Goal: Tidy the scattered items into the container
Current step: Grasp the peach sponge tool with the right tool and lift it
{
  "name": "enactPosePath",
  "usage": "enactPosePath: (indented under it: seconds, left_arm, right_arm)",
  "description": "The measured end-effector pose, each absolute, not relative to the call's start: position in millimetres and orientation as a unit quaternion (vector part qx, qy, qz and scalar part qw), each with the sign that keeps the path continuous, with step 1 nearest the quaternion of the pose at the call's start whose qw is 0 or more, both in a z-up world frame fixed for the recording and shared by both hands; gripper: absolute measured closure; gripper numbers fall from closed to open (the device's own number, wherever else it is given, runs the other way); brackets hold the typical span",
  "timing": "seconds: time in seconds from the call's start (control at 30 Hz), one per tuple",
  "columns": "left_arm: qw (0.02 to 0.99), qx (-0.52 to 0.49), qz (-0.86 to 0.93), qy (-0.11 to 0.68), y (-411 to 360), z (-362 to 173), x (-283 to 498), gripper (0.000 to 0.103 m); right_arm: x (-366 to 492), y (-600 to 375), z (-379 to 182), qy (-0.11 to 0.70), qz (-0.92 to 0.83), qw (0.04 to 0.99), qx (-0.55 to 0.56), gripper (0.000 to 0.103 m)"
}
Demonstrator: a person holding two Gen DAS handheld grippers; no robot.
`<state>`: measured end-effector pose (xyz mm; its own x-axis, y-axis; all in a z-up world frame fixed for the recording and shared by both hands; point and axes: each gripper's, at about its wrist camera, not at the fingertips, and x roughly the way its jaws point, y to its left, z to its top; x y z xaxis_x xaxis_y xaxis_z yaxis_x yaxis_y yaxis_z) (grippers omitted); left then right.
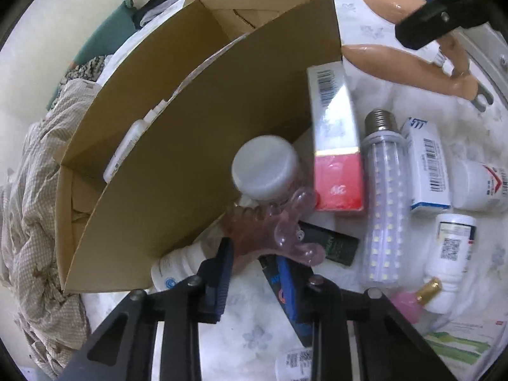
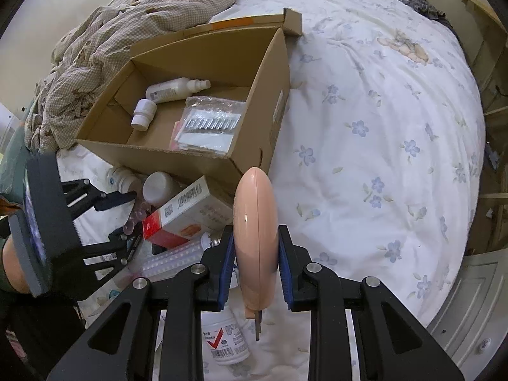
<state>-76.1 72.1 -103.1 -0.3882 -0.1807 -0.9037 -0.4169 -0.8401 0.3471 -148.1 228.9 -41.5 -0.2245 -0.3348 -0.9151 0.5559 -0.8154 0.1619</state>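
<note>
— The right claw clamps that peach tool beside the box; the left claw pinches a pink massager.

— That glossy tool could slip; the massager might snag the wall.

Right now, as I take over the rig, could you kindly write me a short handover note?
Right tool: shut on a peach plastic handle, held above the bed.
Left tool: around a translucent pink hair claw beside the brown cardboard box; grip unclear.
Done: white spray bottle, small white pill bottle and clear plastic packet lie in the box.
Left: red-and-white carton, LED corn bulb, and other bottles and cartons on the floral sheet.
</note>
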Motion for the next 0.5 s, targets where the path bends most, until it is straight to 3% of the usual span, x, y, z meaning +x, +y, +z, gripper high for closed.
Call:
enactPosePath:
  seconds: [0.1,0.33,0.37,0.43,0.5]
  left_arm:
    - [0.064,-0.534,0.800,0.264,66,-90,-77,0.085]
    - [0.057,-0.486,0.848,0.201,44,-29,-62,0.088]
    - [0.056,-0.476,0.857,0.189,39,-18,-56,0.090]
    - [0.058,-0.458,0.872,0.164,32,4,-50,0.103]
    - [0.055,-0.425,0.893,0.139,27,29,-38,0.103]
  right_arm:
    - [-151,236,-35,0.092,-0.783,0.280,0.548,0.076]
    - [-160,257,-14,0.063,-0.808,0.259,0.525,0.076]
    - [-162,261,-8,0.057,-0.814,0.256,0.519,0.076]
    - [-164,266,5,0.043,-0.827,0.251,0.501,0.076]
    - [-164,270,18,0.031,-0.839,0.249,0.482,0.076]
